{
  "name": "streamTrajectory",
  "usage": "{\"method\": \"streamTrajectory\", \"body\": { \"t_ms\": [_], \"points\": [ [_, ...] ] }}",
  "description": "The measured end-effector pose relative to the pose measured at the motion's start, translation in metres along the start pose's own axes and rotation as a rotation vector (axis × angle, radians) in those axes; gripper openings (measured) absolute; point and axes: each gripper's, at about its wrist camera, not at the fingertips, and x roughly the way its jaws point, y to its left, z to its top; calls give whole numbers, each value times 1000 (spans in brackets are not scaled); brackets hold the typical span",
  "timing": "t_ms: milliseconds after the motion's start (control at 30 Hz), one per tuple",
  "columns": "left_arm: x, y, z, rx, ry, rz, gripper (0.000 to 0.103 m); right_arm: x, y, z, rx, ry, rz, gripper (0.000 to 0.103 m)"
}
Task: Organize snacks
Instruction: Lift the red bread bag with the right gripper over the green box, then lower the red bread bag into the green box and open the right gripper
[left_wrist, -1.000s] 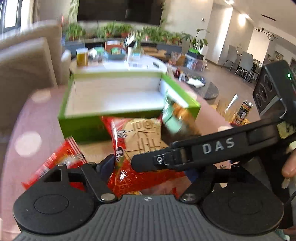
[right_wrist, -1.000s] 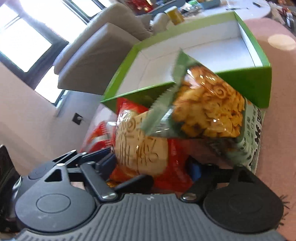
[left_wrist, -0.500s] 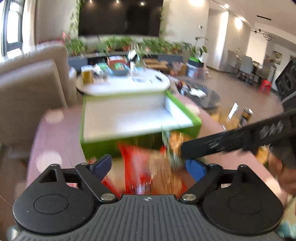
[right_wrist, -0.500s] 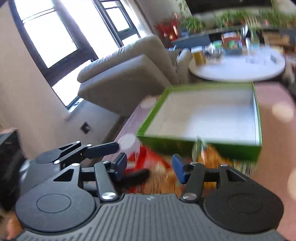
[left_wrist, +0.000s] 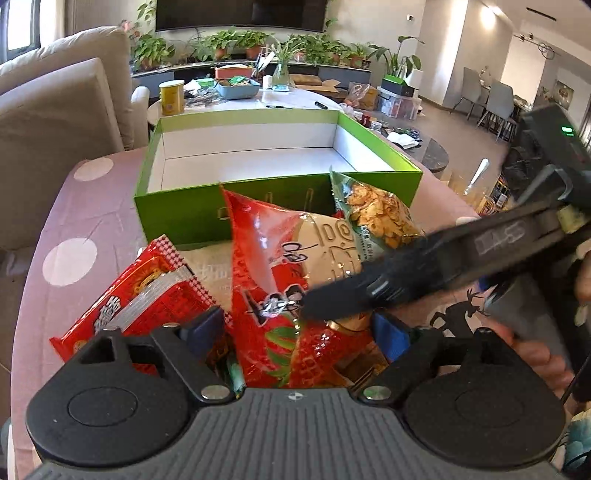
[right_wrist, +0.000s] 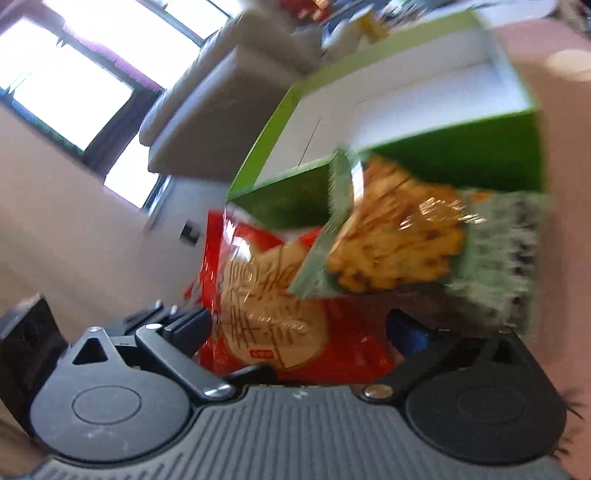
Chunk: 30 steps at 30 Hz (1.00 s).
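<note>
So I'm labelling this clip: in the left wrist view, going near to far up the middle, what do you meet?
Big red snack bag → green box, inside bare → white round table → potted plants → dark TV screen.

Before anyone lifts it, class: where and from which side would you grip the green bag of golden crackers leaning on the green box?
Probably by the flat crimped seal at its upper end. The green cracker bag leans against the green box, its seal standing free near the rim while its lower end is tucked among the red snack bags. Come from above with an open gripper; the puffy middle would likely slip.
</note>
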Motion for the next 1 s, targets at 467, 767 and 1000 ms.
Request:
{"method": "streamTrajectory", "body": {
  "t_ms": [467,767,1000],
  "points": [
    [-61,-32,51,182,-258,71,65,-61,70,14,-219,-180,-42,61],
    [5,5,110,138,-179,91,70,-10,67,85,-207,-201,-132,61],
    [56,38,115,80,-71,78,70,30,41,111,-117,-135,-143,61]
  ]
}}
